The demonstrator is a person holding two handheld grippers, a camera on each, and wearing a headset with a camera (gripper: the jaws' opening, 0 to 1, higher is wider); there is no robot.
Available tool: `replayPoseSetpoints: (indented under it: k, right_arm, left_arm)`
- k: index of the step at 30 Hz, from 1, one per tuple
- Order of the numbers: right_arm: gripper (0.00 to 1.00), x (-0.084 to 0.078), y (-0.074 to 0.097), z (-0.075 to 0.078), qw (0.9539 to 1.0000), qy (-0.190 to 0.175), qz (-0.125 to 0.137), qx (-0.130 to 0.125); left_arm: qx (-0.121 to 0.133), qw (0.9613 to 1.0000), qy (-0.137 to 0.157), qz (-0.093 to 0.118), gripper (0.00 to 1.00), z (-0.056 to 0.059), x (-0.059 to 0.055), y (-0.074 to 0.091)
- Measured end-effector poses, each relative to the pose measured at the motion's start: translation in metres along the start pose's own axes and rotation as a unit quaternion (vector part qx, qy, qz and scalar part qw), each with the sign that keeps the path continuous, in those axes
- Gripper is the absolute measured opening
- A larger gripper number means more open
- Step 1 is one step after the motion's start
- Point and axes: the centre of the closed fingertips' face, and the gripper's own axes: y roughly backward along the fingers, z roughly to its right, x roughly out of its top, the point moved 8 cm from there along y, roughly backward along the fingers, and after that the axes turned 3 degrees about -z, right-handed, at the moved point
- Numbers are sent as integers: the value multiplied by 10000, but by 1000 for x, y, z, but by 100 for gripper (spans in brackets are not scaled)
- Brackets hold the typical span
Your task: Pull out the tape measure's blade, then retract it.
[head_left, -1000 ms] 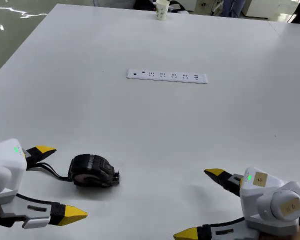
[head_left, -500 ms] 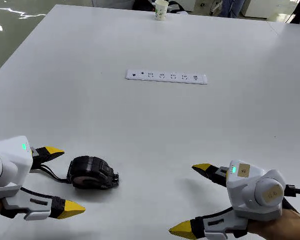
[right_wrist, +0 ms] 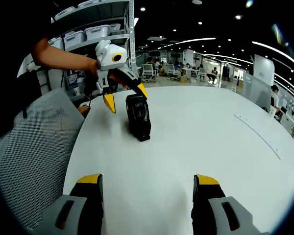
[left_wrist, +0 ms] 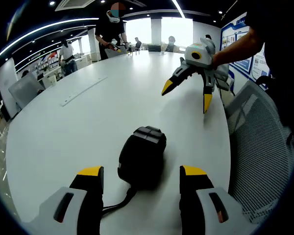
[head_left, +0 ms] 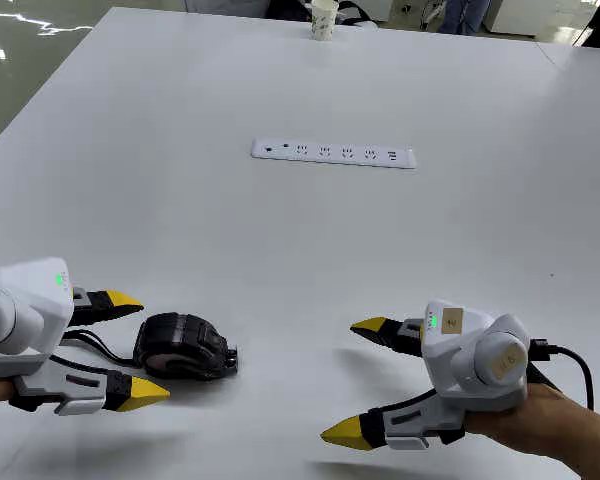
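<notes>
L gripper [head_left: 152, 345] is held at the near-left of the table [head_left: 310, 230], jaws spread wide, nothing gripped. The black tape measure [head_left: 185, 345] is laid on its side on the table, its rear end between those jaws. In the left gripper view a gap is seen on each side, so it is touched by neither tip. Its blade is wound in, hook at the case mouth. A dark strap is trailed back toward the L gripper. R gripper [head_left: 338, 380] is held well apart to the right, jaws likewise spread & empty, tips pointed at the tape measure. Farther back, a white power strip [head_left: 333, 153] is laid flat mid-table, and a paper cup [head_left: 324, 18] is stood at the far edge.
</notes>
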Motion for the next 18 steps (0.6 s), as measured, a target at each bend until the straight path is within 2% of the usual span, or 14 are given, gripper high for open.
replayPoseSetpoints:
  k: [6,18]
  right_arm:
    - [69,6,-11,5,9997,198,-55,150]
    - [58,19,-33,10,9976,511,-119,448]
  left_arm:
    - [-143,9996,-182,-147,51,-5,0,-3]
    - [-362,9977,-484,-310,40,-12,4,-8]
